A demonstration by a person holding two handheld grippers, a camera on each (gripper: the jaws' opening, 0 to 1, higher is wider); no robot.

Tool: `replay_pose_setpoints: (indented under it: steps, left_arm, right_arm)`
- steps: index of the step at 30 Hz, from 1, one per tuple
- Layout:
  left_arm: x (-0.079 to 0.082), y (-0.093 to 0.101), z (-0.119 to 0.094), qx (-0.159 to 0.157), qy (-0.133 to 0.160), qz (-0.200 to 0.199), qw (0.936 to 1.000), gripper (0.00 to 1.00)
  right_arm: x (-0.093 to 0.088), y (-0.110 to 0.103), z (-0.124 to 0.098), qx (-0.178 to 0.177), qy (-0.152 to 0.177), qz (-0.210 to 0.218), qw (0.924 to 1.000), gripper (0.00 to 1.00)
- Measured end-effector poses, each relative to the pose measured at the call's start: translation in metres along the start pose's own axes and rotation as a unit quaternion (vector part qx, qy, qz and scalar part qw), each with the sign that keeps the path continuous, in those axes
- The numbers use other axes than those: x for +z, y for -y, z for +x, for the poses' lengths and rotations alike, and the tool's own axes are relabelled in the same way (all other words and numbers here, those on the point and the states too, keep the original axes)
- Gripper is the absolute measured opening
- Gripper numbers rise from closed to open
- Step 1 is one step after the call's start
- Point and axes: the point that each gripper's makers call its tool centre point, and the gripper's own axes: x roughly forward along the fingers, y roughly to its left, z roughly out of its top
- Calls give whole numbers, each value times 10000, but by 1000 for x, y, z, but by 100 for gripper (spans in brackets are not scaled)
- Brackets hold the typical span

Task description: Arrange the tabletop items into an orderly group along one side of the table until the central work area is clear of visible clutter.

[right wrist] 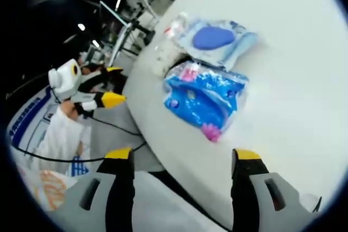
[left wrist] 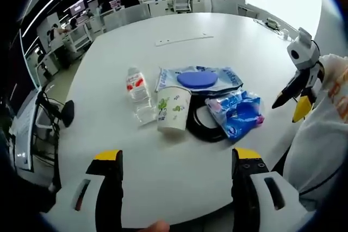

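The left hand-held gripper hangs over the near edge of the round white bench, jaws spread wide and holding nothing. Just beyond it the clutter sits bunched together: a small clear water bottle with a red label lying on its side, a paper cup with green print standing upright beside it, and behind the cup a pale blue packet carrying a blue disc. A bright blue plastic bag lies to the right, resting partly on a coil of black cable. The right hand-held gripper hovers off the bench edge — jaws likewise parted and empty — facing the blue bag from the side. A thin white strip lies alone farther back.
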Motion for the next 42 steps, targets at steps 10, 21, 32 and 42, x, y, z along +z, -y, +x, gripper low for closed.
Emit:
replay_pose_setpoints:
  steps: [10, 21, 32, 42]
  left_arm:
    - [1, 0, 1, -29, -32, 33, 10000, 84]
    - [7, 4, 6, -88, -34, 108, 9999, 83]
    - [13, 18, 15, -233, -53, 226, 9995, 83]
    - [26, 46, 32, -479, 160, 33, 9987, 79]
  right_arm:
    - [0, 2, 0, -48, 7, 21, 10000, 74]
    - [-4, 3, 0, -20, -30, 83, 10000, 74]
    - [-2, 6, -1, -4, -2, 191, 9998, 73]
    - [2, 12, -2, -6, 64, 332, 9994, 71]
